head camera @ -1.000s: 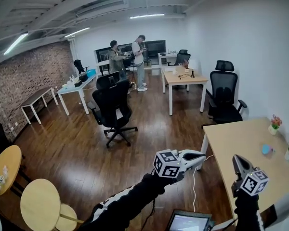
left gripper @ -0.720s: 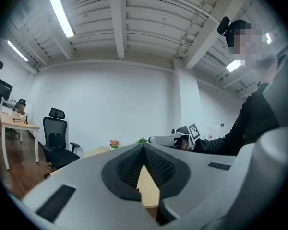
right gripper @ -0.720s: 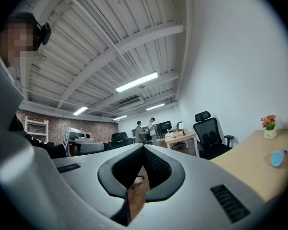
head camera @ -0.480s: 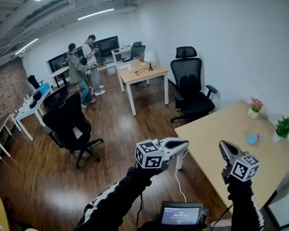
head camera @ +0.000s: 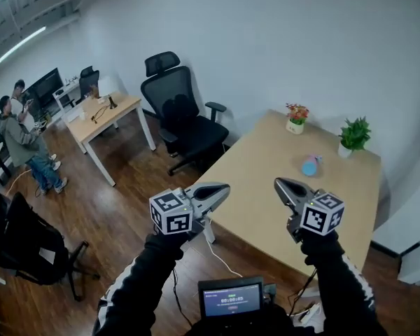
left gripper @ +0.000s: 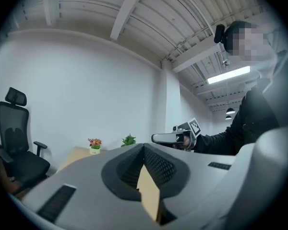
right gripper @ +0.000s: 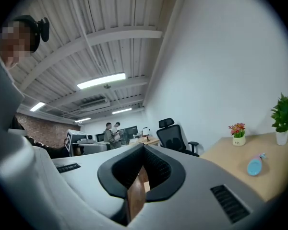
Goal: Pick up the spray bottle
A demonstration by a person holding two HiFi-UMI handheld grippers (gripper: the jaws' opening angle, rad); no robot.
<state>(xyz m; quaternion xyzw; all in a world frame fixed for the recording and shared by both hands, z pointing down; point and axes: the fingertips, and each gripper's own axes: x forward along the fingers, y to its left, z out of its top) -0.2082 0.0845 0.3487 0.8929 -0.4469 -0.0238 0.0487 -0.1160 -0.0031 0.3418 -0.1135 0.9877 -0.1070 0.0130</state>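
The spray bottle (head camera: 310,165) is small and light blue and lies on the light wooden table (head camera: 266,180), towards its far right part; the right gripper view also shows the bottle (right gripper: 254,166). Both grippers are held level over the table's near edge, short of the bottle. My left gripper (head camera: 224,187) is shut and empty, its tips meeting (left gripper: 144,146). My right gripper (head camera: 278,183) is shut and empty too (right gripper: 143,146). The bottle is hidden in the left gripper view.
A flower pot (head camera: 296,117) and a green potted plant (head camera: 354,135) stand at the table's far edge by the white wall. A black office chair (head camera: 185,117) sits left of the table. Farther left are another desk (head camera: 101,114) and two people (head camera: 17,131).
The view has swung right, from the open office floor to the wooden table. Both grippers came round with it, now over the table's near edge, still shut.
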